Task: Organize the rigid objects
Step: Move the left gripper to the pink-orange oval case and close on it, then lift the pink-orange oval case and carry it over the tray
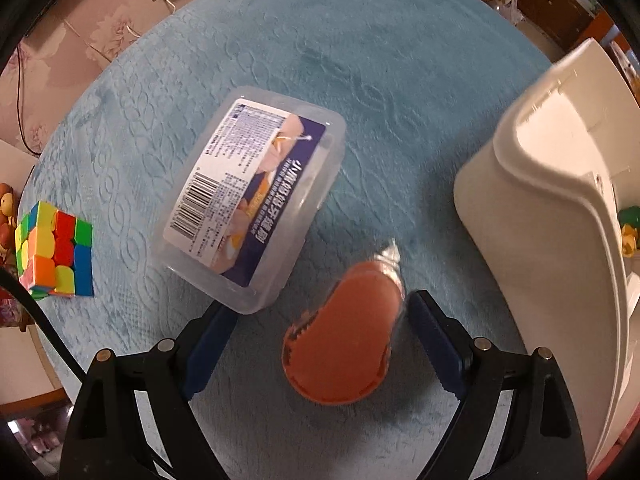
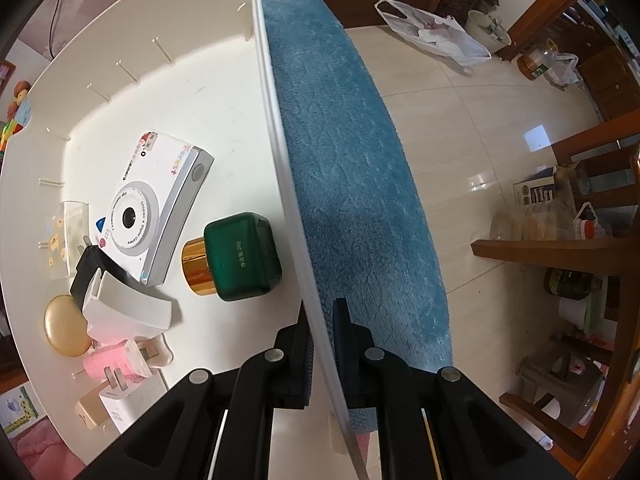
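Box (image 1: 256,196) lay just beside the orange jar (image 1: 340,344), which sat between the left gripper's (image 1: 320,312) spread jaws; cube (image 1: 54,250) stood well apart. Right gripper (image 2: 322,320) pinched the bin wall (image 2: 280,148).

A home: tiled floor (image 2: 460,128), wooden chairs (image 2: 576,248), grocery bags (image 2: 436,36).

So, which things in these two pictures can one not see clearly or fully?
- Left wrist view: the orange-lidded item is motion-blurred; its body cannot be identified.
- Left wrist view: the white bin hides nearly all its contents behind its wall.
- Right wrist view: the pink item lies partly under the white plastic piece.
- Right wrist view: the white plug is cut off by the right gripper.
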Demonstrator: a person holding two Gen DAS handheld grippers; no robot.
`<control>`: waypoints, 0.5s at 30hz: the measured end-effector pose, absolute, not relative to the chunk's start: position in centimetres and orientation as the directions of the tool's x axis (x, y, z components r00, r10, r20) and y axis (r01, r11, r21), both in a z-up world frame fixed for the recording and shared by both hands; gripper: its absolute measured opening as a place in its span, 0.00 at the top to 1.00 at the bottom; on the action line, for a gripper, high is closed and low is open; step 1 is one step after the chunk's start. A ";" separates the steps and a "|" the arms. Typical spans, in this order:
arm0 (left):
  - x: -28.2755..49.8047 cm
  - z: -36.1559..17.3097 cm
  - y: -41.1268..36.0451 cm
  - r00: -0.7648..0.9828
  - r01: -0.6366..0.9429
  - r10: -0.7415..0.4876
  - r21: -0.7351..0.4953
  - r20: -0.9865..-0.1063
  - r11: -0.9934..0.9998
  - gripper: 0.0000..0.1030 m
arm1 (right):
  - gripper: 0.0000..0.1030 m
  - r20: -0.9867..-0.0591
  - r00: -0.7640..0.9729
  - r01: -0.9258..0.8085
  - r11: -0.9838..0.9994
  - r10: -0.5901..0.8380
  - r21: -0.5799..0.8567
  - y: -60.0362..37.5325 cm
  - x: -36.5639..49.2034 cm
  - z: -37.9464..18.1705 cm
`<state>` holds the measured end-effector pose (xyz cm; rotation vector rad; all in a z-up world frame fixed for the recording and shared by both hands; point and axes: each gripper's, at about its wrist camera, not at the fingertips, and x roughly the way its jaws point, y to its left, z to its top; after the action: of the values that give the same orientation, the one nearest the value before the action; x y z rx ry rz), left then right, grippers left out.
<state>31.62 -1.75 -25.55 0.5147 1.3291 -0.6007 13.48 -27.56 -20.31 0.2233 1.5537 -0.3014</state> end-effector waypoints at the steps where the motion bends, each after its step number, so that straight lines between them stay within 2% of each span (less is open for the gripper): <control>1: 31.8 -25.4 -1.9 0.133 0.666 -0.114 0.003 -0.984 0.746 0.14 | 0.91 -0.999 -0.008 0.326 0.944 -0.049 -0.049 -27.5 13.5 -20.4; 5: 32.2 -25.1 -2.7 0.150 0.668 -0.129 0.004 -0.980 0.745 0.17 | 0.91 -0.999 -0.009 0.323 0.945 -0.048 -0.049 -27.4 13.4 -20.4; 8: 33.3 -24.5 -2.3 0.164 0.676 -0.150 0.001 -0.975 0.737 0.27 | 0.91 -0.999 -0.007 0.325 0.945 -0.048 -0.047 -27.4 13.3 -20.4; 13: 32.9 -23.8 -2.3 0.169 0.680 -0.179 -0.017 -0.969 0.733 0.51 | 0.91 -0.999 -0.006 0.327 0.944 -0.048 -0.047 -27.5 13.4 -20.4; 15: 32.6 -23.7 -2.2 0.169 0.670 -0.186 -0.026 -0.968 0.742 0.52 | 0.91 -0.999 -0.005 0.328 0.944 -0.048 -0.047 -27.5 13.4 -20.4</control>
<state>32.56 -2.16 -23.67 0.4624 1.2640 -0.6407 13.44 -27.47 -20.41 0.2242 1.5512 -0.3001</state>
